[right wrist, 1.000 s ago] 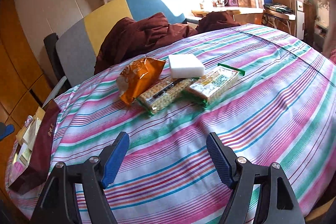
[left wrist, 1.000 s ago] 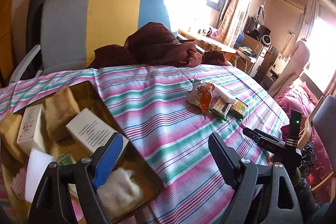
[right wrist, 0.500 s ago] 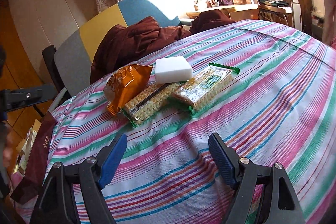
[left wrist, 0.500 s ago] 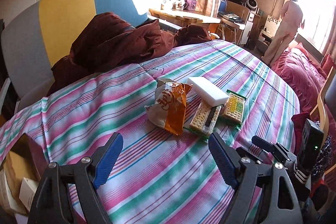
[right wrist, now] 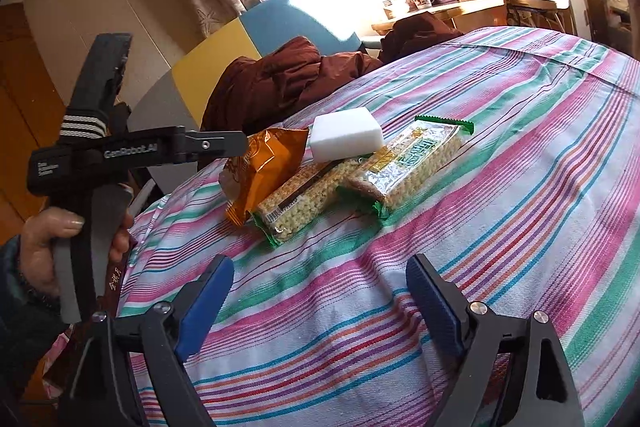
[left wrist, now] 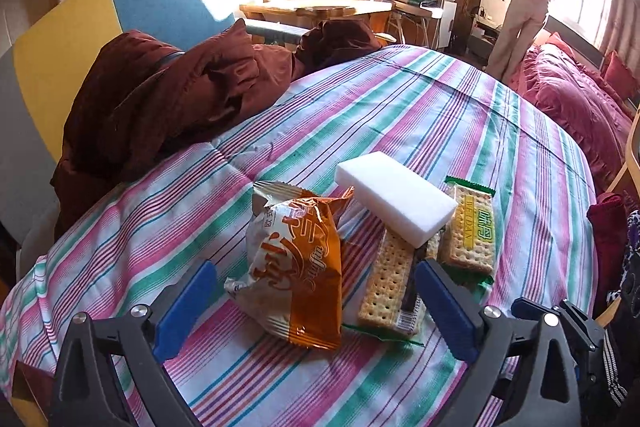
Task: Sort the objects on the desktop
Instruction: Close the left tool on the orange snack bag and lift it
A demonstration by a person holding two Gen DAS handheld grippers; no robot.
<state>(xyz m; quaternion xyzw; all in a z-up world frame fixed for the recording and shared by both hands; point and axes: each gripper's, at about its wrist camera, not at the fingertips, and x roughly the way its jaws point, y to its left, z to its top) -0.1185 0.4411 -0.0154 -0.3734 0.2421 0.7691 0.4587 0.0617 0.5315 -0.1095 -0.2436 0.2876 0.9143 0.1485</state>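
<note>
An orange snack bag [left wrist: 298, 263] lies on the striped tablecloth between the wide-apart fingers of my open left gripper [left wrist: 316, 303]; whether the pads touch it I cannot tell. A white sponge block [left wrist: 394, 203] rests on two cracker packs, one long [left wrist: 386, 283] and one with a yellow-green label [left wrist: 472, 231]. In the right wrist view the same orange snack bag [right wrist: 264, 171], sponge [right wrist: 346, 139] and cracker packs [right wrist: 408, 163] lie ahead of my open, empty right gripper [right wrist: 320, 297]. A hand [right wrist: 44, 247] holds the left gripper's handle [right wrist: 100, 163] at the left.
A dark red garment [left wrist: 172, 99] is heaped at the table's far left edge against a grey, yellow and blue chair back [left wrist: 100, 23]. A person [left wrist: 524, 3] stands at the far window beside a red bed [left wrist: 576, 111]. A dark red box's edge [right wrist: 116, 279] shows at the table's left.
My left gripper swung right from the open box of items and closed in on the snack pile, now straddling the orange bag. My right gripper moved nearer the pile, and the left handle entered its view.
</note>
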